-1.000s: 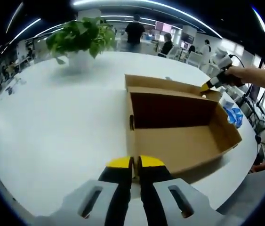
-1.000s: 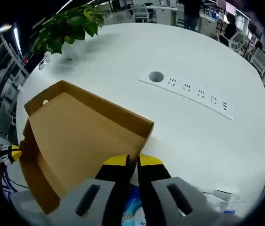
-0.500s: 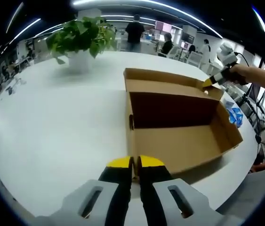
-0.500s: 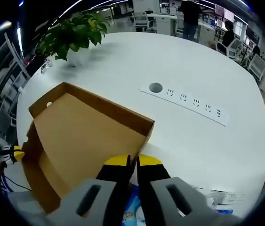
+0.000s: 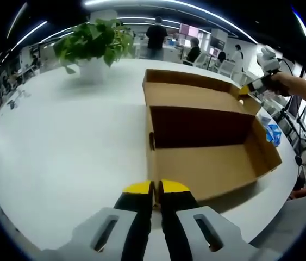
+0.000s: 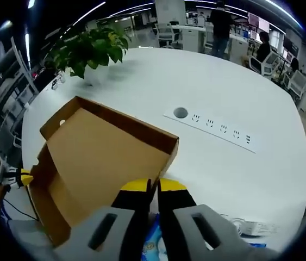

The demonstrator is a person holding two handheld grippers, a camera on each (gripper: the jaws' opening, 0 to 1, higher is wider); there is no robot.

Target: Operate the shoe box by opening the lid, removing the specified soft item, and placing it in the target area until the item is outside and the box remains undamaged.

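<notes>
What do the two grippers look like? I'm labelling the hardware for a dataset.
Both match: the left gripper and right gripper have black jaws with yellow tips, set in pale grey slotted housings. The person's forearm is bare, with no sleeve.

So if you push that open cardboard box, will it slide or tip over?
It would probably slide: the shoe box looks low and wide, sitting flat on the smooth white table. It seems light, since its inside looks empty. The thin lid would likely flex rather than stay stiff.

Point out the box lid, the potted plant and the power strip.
box lid [image 5: 196, 98], left gripper view, inner face.
potted plant [image 5: 94, 69], left gripper view, white pot.
power strip [image 6: 218, 129], right gripper view, socket row.
</notes>
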